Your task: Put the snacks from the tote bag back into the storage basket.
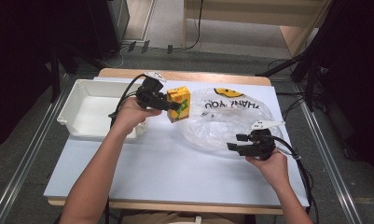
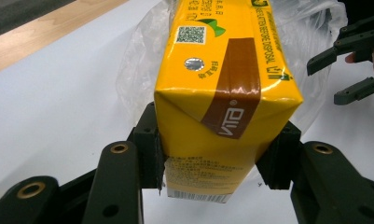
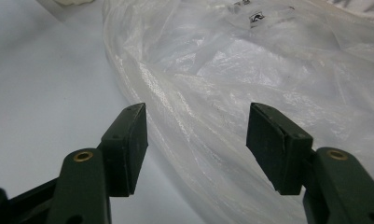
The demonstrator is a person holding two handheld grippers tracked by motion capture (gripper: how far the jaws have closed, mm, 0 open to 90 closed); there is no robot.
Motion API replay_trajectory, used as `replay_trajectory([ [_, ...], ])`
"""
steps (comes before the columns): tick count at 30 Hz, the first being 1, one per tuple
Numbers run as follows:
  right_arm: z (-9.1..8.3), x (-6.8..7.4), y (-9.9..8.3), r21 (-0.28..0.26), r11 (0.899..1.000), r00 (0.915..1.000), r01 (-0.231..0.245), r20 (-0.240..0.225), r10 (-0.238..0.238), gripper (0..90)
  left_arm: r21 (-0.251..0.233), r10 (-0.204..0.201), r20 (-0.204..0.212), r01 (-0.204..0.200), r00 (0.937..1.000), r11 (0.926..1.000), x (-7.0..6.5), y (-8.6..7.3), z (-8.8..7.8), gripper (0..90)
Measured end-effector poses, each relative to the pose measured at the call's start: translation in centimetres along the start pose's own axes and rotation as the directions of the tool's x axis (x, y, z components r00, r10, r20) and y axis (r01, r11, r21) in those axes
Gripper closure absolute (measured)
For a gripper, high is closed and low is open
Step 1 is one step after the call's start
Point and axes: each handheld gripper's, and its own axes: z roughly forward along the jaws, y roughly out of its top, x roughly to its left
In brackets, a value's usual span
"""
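Note:
A yellow drink carton (image 1: pixel 179 103) (image 2: pixel 222 102) with a brown stripe is clamped by its two sides in my left gripper (image 1: pixel 175 105) (image 2: pixel 217 156), above the white table beside the bag's left edge. A clear plastic bag (image 1: pixel 226 119) (image 3: pixel 250 84) with a yellow smiley and black print lies on the table's right half. My right gripper (image 1: pixel 236 142) (image 3: pixel 196 144) stands open at the bag's near right edge, its jaws pointing left, with crumpled plastic ahead of them and nothing pinched. That same right gripper (image 2: pixel 345 70) appears at the far right in the left gripper view.
A white plastic bin (image 1: pixel 82 109) stands at the table's left, right behind my left hand. The white tabletop (image 1: pixel 175 168) stretches toward the near edge. Cables trail from both grippers. Beyond the table are a wooden edge and dark stands.

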Motion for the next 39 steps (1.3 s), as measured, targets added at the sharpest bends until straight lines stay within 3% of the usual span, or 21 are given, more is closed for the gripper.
replay_trajectory([
  [39, 0.3, 0.0, 0.2, 0.002, 1.000, 0.9999, 0.009, -0.011, -0.009, 36.9, -0.018, -0.046, -0.048, 0.046, 0.9978, 0.9988, 2.2, -0.7, -3.5, 52.1],
])
